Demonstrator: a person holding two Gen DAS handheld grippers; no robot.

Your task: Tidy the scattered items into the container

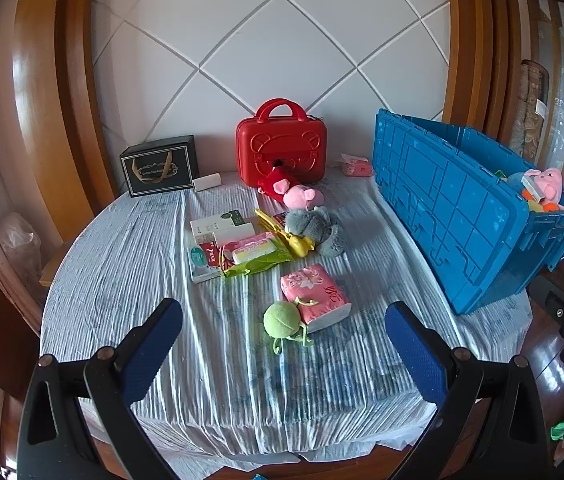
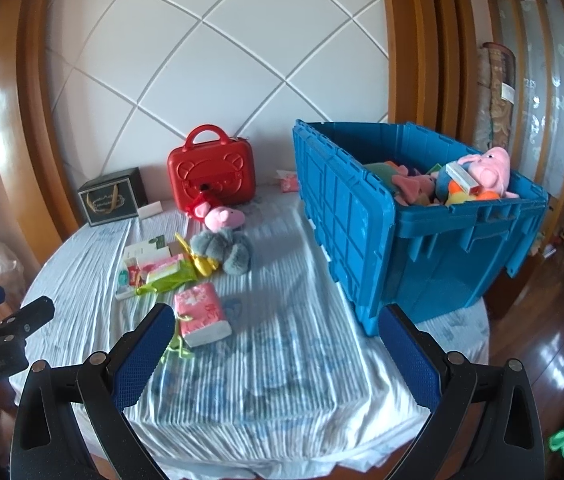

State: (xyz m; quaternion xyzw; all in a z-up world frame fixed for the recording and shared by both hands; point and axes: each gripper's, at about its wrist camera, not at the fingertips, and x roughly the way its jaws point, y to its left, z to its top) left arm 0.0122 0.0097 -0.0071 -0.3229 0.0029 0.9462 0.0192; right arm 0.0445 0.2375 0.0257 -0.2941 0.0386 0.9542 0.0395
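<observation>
Two claws hover over the desk (image 1: 121, 280), both spread wide and holding nothing: the left claw (image 1: 282, 344) and the right claw (image 2: 273, 352). From the left claw, the green ball (image 1: 282, 319) lies at twelve o'clock, touching the pink tissue pack (image 1: 316, 296) just beyond it. That is probably the easiest next pick, since it sits nearest and between the fingers' line. Farther on at twelve lies the clutter: small boxes (image 1: 221, 226), a green pouch (image 1: 259, 260), a yellow clip (image 1: 300, 244), a grey plush (image 1: 316, 230) and a pink pig (image 1: 302, 196). The blue crate (image 2: 422, 240) stands at two o'clock, its flap hanging down the near side so the mouth is free; toys already fill it. A red case (image 1: 282, 144) and black box (image 1: 159, 166) stand at the back wall.
</observation>
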